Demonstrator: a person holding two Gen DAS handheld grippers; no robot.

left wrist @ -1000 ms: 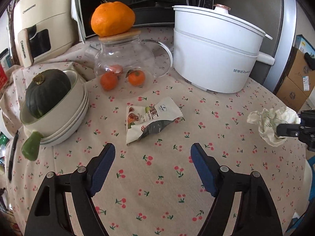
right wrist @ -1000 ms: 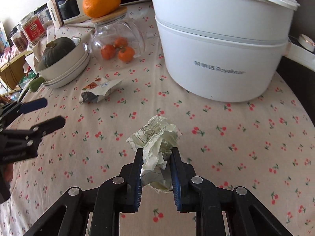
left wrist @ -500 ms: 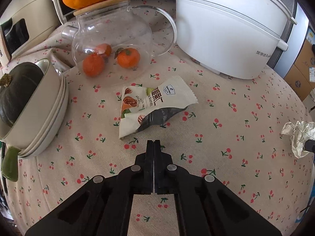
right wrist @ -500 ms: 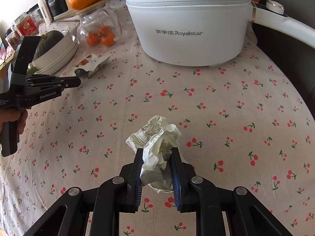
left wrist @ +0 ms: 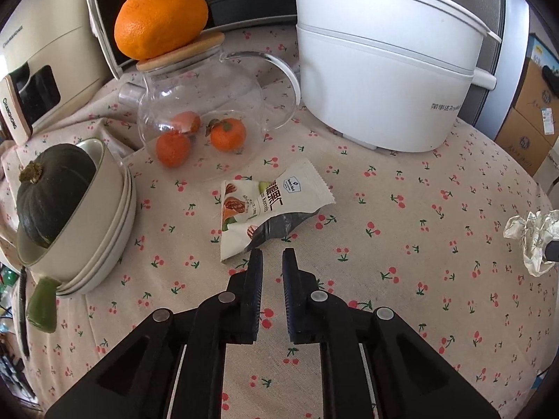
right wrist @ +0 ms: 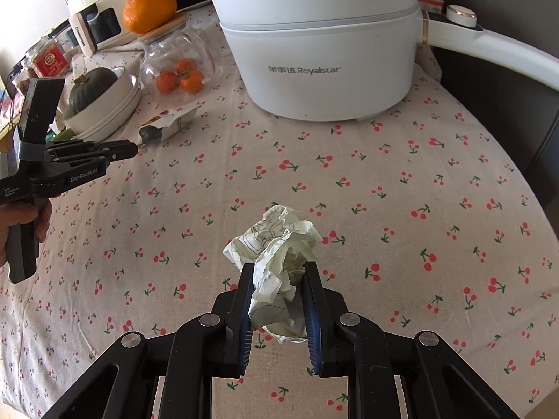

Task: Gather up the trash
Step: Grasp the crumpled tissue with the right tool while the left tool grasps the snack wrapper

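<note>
The right claw (right wrist: 277, 276) is gripping a crumpled paper ball (right wrist: 279, 262) above the table (right wrist: 401, 209). The left claw (left wrist: 269, 256) is opening, narrowly parted and empty, with a snack wrapper (left wrist: 269, 202) lying just ahead of its tips.

Black left gripper (left wrist: 269, 256) linkages, silver rivets, blue-padded jaws

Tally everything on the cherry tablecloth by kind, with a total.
Trash: 2, the snack wrapper on the cloth and the crumpled paper in the right tongs
Oranges: 4, the big one on the glass teapot, three small inside
Squash: 1
Stacked bowls: 1 stack
White pot: 1
Teapot: 1
Total: 10
</note>
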